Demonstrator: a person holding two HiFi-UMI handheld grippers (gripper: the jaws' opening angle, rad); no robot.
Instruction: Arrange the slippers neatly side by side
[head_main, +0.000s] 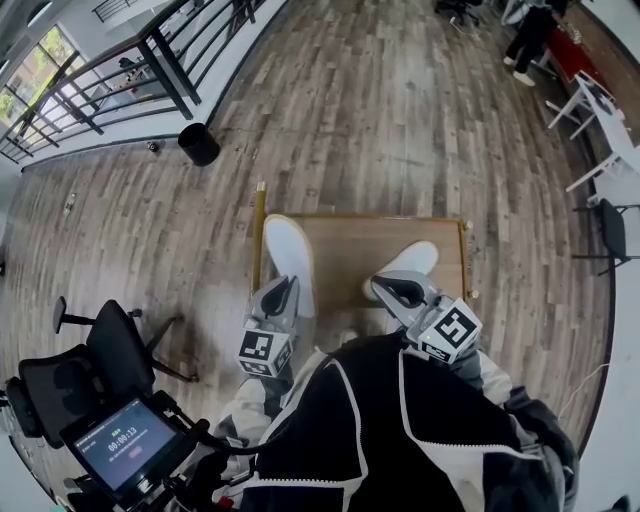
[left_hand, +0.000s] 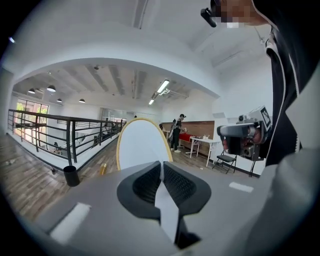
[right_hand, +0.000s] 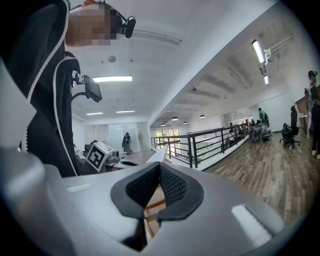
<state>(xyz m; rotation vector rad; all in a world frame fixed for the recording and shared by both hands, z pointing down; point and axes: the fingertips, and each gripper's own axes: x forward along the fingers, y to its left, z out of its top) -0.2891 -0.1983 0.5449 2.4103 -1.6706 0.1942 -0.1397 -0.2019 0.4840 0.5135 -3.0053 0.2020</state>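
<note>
The left slipper (head_main: 288, 250) is white with a thin yellow edge. It sticks out in front of the left tongs (head_main: 288, 287). The left tongs are closed on it, with a bit of white pinched between the jaws. In the left gripper view the slipper (left_hand: 142, 145) stands up tall just past the tongs (left_hand: 161, 165), with its flat side facing them.

The right slipper (head_main: 410, 260) is white too. It sticks out in front of the right tongs (head_main: 382, 287). These tongs are also closed, and they hold the slipper by its edge at their very tips. In the right gripper view the slipper (right_hand: 160, 154) shows only as a thin white blade above the tongs (right_hand: 159, 167).

The two slippers are apart, with a gap between them as wide as the gap between the two tongs.

Under both tongs and slippers is a small wooden table (head_main: 360, 230) with a gold rim. The left slipper is over the table's left edge.

The table stands on a wood floor (head_main: 380, 110). Far ahead of the left tongs, and off to their left, is a black bin (head_main: 199, 143) by a black railing (head_main: 110, 80). Behind the left tongs and to their left are a black chair (head_main: 100, 350) and a small screen (head_main: 130, 440). Right behind both tongs is the person's black and white jacket (head_main: 400, 430).
</note>
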